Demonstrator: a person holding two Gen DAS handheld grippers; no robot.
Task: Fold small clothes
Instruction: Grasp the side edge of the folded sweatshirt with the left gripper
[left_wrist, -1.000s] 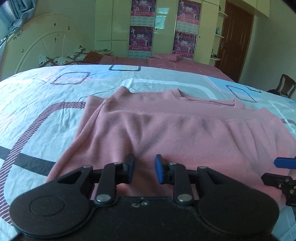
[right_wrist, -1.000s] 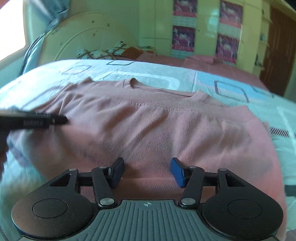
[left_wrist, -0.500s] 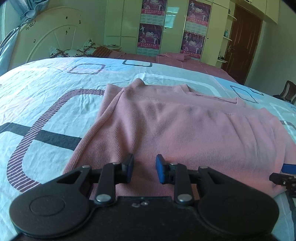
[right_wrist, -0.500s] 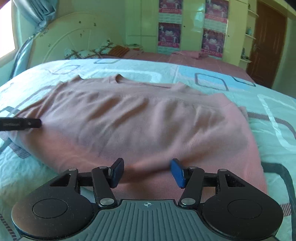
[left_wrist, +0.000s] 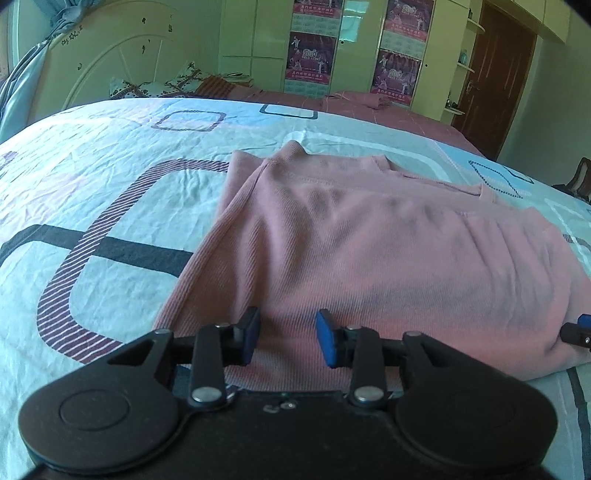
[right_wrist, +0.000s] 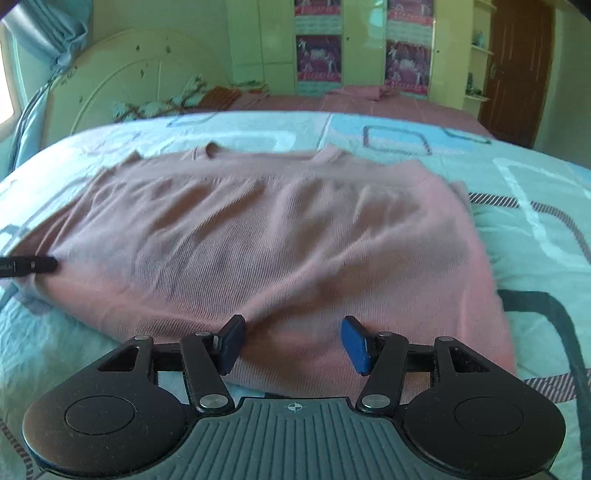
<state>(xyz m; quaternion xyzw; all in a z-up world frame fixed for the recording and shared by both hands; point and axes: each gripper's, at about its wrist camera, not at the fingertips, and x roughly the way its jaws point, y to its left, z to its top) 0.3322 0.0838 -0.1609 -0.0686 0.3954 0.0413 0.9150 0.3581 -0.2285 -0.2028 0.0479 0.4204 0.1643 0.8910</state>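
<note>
A: Left tongs (left_wrist: 287, 336)?
B: Apart, wider than a second ago, over the pink sweater (left_wrist: 369, 258)'s near hem.
A: Right tongs (right_wrist: 293, 343)?
B: Apart, unchanged. Sweater lies flat on the bed (left_wrist: 110, 206); its far sleeves are hidden.

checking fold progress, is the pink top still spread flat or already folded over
Partly folded: the pink top lies in doubled layers, an upper edge crossing just below the neckline. Both grippers are open, empty.
</note>
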